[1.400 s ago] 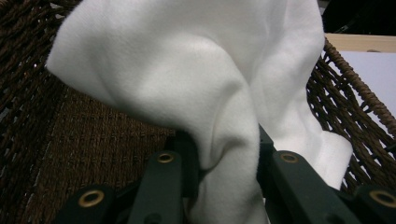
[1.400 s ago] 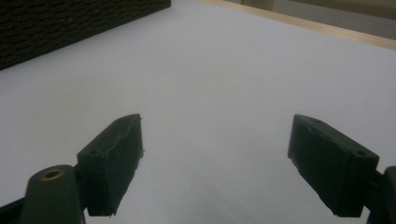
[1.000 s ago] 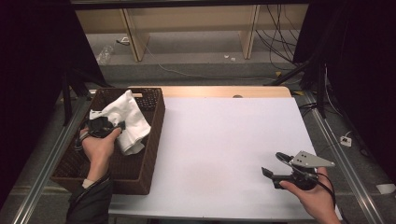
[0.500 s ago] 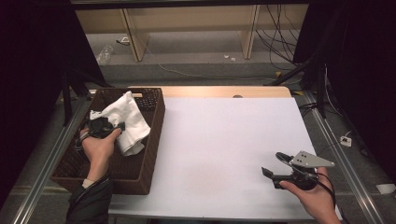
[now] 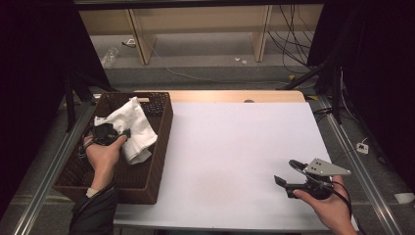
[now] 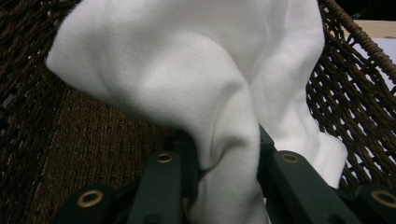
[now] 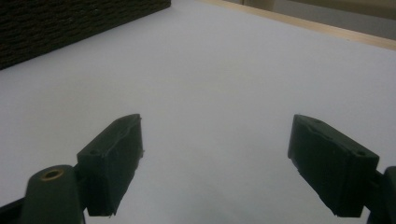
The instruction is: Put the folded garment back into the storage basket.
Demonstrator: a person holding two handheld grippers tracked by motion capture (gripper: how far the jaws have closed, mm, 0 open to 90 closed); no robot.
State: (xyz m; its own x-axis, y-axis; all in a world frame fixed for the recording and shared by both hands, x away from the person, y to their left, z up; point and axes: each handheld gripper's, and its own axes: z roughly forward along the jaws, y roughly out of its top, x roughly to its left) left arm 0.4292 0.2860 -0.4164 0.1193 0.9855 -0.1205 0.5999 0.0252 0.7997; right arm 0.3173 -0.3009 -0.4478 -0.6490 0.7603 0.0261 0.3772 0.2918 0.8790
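The left gripper [image 5: 108,133] is inside the wicker basket [image 5: 164,147] at the left end of the tabletop [image 5: 235,152], and its jaws are clamped on a fold of the white cloth [image 5: 132,127]. In the left gripper view the fabric [image 6: 196,84] is pinched between the two black jaws and bulges up and away from them, with the basket's woven floor and wall behind it. So the cloth is held, and most of it lies just ahead of the jaws, toward the basket's far right corner, draped partly against the wall nearest the open tabletop.

The right gripper [image 5: 293,176] hangs low over the near right part of the tabletop, well apart from the basket. Its jaws stand wide open with nothing between them; the right gripper view shows bare white surface between the two pads [image 7: 116,154], and the basket's dark side [image 7: 70,28] far off at the upper left.

What the coming move seems to turn on is that the cloth's free bulk trails to the right of the left jaws, toward the basket wall it would have to clear. The left hand is by far the nearer and already has the grip; a lift would likely need to go up before going sideways, or the hanging end may drag on the rim. The right gripper points toward the basket, placed to take a free corner once the cloth is out over the tabletop.
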